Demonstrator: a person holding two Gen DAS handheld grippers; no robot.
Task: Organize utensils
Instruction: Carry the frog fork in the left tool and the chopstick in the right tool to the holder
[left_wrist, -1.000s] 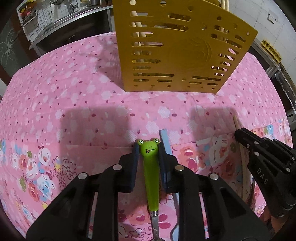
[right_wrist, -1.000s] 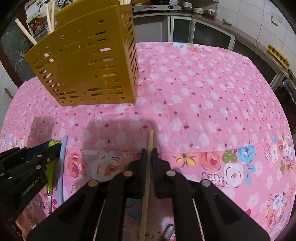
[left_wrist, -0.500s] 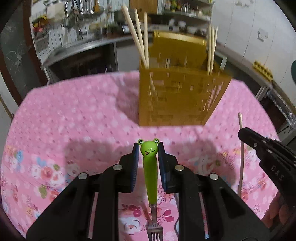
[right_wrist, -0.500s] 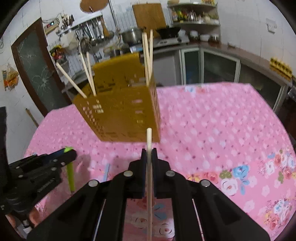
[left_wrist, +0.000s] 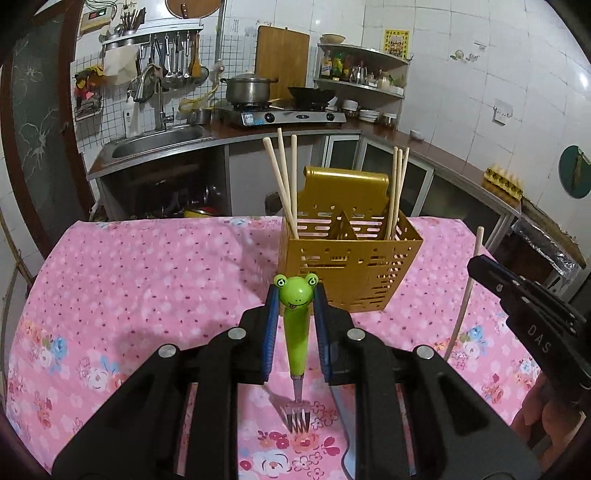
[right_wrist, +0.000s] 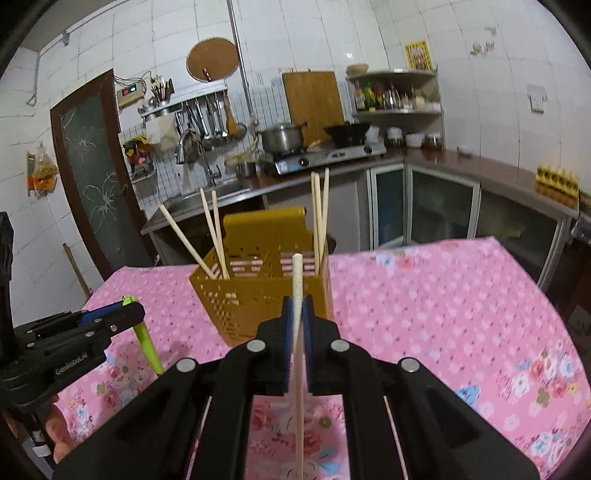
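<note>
A table covered by a pink floral cloth (left_wrist: 147, 280) fills the lower part of both views, with a kitchen counter, sink and stove seen behind it. Near the middle of the table a yellow slotted utensil caddy (left_wrist: 354, 269) is stood upright, divided inside into compartments. Six chopsticks are already stood in it: three leaning in the left compartment (left_wrist: 282, 184) and three in the right compartment (left_wrist: 398, 188).

The left gripper (left_wrist: 295, 314) is held above the table, closed around the green handle of a frog-headed fork (left_wrist: 297, 325), with the frog head pointing toward the caddy and the tines hanging back toward the camera. The right gripper (right_wrist: 297, 325) is clamped tight on one loose chopstick (right_wrist: 297, 295), held nearly upright just in front of the caddy. A blue-grey utensil (left_wrist: 341, 413), probably a knife, is partly seen lying on the cloth beneath the left gripper.

The step in hand appears to be carrying both held items to the caddy. The next move would call for each item to be brought over the open top, lined up above a compartment, lowered in and released; the chopstick would sensibly be placed with its fellows. One fork, one held chopstick and one caddy are counted.
</note>
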